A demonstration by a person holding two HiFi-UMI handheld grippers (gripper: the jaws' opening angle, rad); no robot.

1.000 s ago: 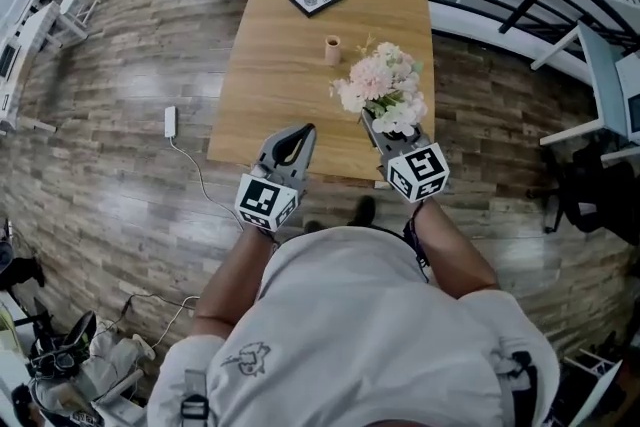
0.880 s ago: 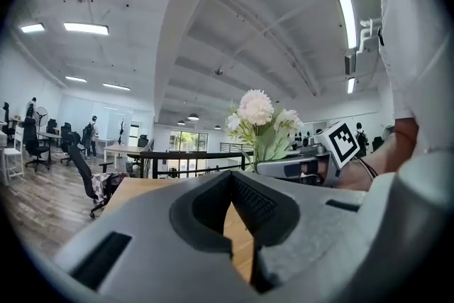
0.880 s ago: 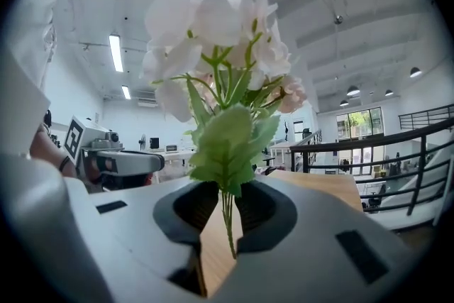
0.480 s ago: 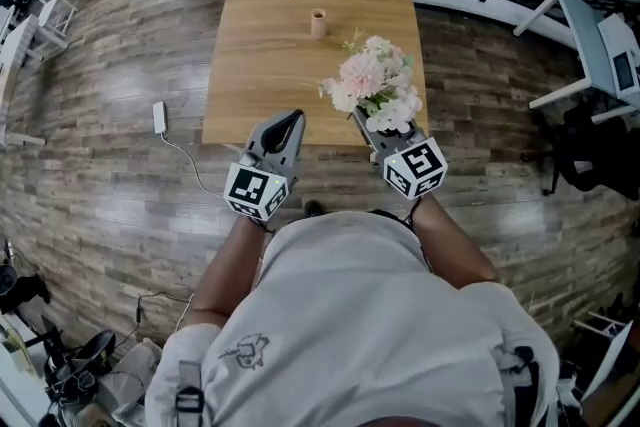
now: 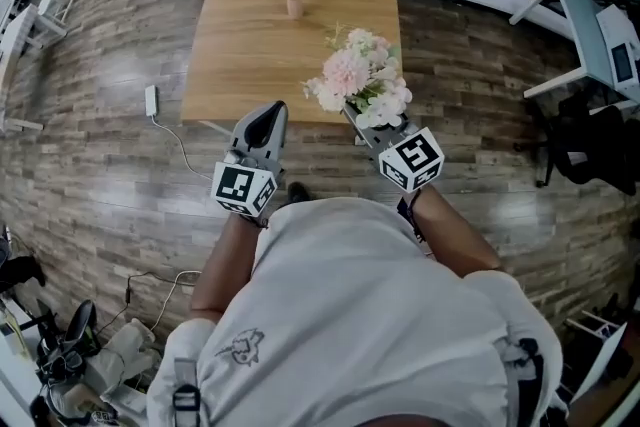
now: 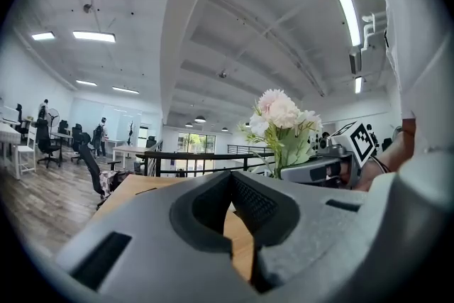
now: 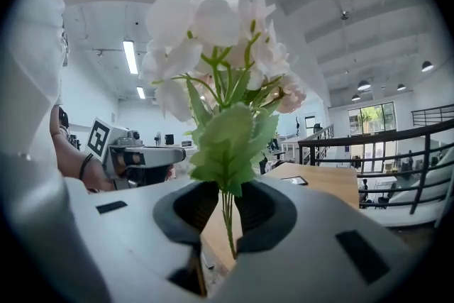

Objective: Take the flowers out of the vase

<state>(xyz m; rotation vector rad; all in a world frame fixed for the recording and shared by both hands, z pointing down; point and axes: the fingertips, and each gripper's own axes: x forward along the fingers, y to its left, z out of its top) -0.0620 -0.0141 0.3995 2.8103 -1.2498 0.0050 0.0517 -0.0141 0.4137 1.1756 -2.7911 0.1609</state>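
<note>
Right gripper (image 7: 225,206) pinches flowers (image 7: 213,46) by stems, sparing blooms, vase (image 5: 293,3) at 11 o'clock; left gripper (image 6: 230,184) closed, empty.

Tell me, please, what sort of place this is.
Probably an open-plan office: a long wooden table, white desks with a dark swivel chair nearby, and ceiling strip lights over a wide wood-look floor.
</note>
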